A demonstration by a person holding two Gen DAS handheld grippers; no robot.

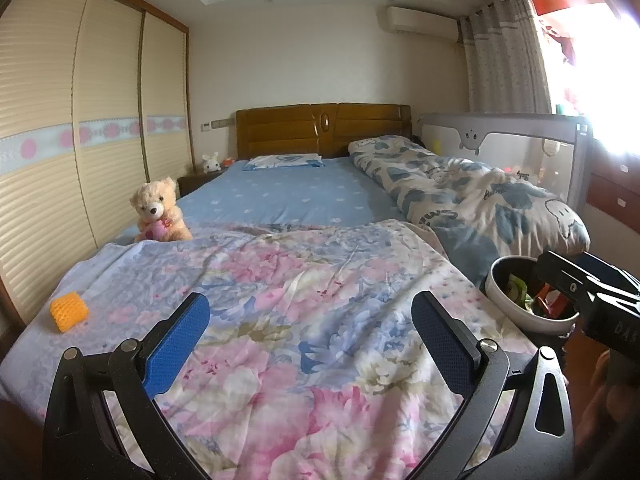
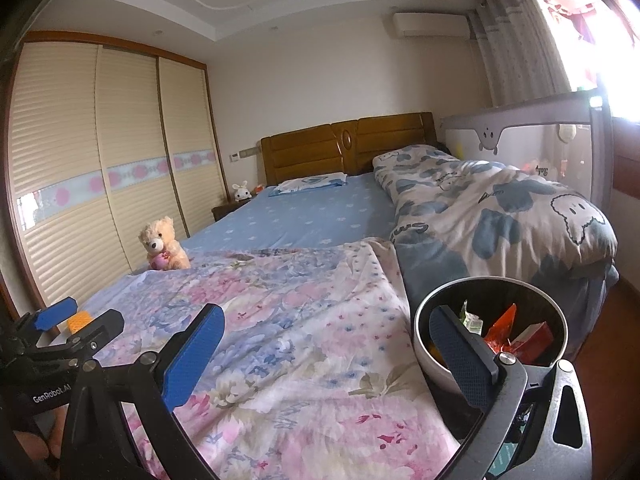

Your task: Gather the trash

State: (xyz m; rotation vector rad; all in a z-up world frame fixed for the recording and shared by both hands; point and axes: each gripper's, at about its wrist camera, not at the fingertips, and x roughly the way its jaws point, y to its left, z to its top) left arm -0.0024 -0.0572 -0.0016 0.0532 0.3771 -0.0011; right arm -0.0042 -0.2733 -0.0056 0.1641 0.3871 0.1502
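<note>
A white trash bin [image 2: 427, 364] with a dark inside stands off the bed's right front corner. It holds a red-orange wrapper [image 2: 503, 326], a red packet [image 2: 536, 340] and green scraps [image 1: 518, 286]. A yellow ribbed object [image 1: 69, 312] lies on the floral quilt [image 1: 304, 280] near the left edge. My left gripper [image 1: 310, 340] hangs open over the quilt's front with nothing between its blue pads. My right gripper [image 2: 326, 356] is also open and empty. Its right finger [image 2: 460, 360] overlaps the bin's rim in view.
A teddy bear [image 1: 159, 212] sits at the bed's left side. A rolled duvet [image 1: 480, 192] lies along the right, against a grey bed rail [image 1: 500, 136]. Sliding wardrobe doors [image 1: 60, 160] line the left wall. A nightstand with a small toy rabbit [image 1: 211, 162] stands by the headboard.
</note>
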